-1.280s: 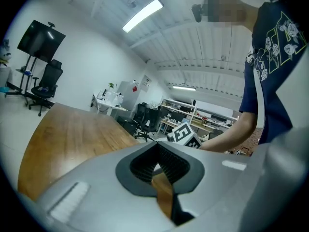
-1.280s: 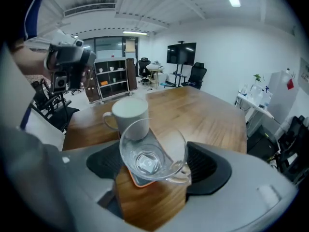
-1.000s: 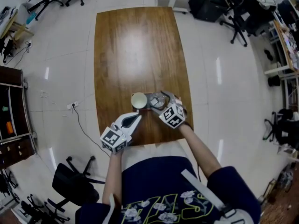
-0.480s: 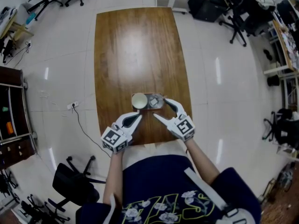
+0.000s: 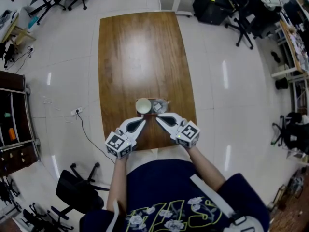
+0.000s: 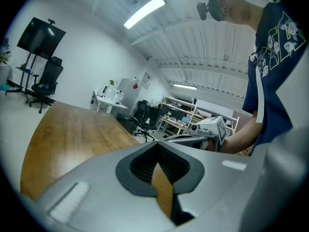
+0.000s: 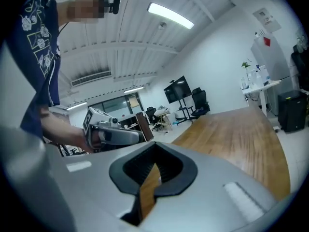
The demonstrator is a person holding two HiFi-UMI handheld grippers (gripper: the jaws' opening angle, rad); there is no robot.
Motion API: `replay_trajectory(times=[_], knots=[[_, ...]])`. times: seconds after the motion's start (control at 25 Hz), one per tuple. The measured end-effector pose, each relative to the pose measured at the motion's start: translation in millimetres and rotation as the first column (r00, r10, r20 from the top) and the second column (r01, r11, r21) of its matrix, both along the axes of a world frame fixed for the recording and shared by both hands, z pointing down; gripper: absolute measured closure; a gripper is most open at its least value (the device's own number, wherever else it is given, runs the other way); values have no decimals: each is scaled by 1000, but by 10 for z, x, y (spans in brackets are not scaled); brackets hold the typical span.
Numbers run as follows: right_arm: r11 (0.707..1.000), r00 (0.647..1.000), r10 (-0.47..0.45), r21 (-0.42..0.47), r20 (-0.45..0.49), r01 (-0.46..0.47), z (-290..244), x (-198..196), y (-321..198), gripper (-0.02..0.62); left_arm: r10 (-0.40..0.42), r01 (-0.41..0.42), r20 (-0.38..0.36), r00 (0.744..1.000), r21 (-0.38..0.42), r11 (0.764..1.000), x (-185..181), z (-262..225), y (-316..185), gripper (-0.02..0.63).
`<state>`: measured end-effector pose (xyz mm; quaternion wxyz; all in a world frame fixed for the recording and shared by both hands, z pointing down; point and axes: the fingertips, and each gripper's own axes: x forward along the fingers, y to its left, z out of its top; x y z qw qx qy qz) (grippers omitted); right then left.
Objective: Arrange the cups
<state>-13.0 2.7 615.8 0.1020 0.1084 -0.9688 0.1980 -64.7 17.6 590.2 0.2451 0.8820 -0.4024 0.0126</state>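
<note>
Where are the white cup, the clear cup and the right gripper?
white cup (image 5: 143, 105), head view, inside its open mouth.
clear cup (image 5: 160, 105), head view, its middle.
right gripper (image 5: 158, 117), head view, tips of its shut jaws.

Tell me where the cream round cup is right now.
In the head view, the cream round cup stands near the brown wooden table's near end, close beside a clear cup on its right, just beyond the shut left gripper.
</note>
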Motion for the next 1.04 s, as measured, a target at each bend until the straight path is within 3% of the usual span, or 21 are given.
replay_trajectory(times=[0.32, 0.72, 1.04], knots=[[999, 998, -39, 25, -56, 41, 13, -72, 91, 600, 18, -18, 10, 1000, -13, 1000, 14, 27, 24, 604], [999, 995, -24, 29, -93, 27, 63, -87, 65, 600, 33, -33, 37, 999, -4, 999, -30, -18, -26, 604], [1000, 995, -8, -19, -103, 6, 79, -106, 139, 600, 27, -27, -15, 1000, -21, 999, 31, 35, 34, 604]])
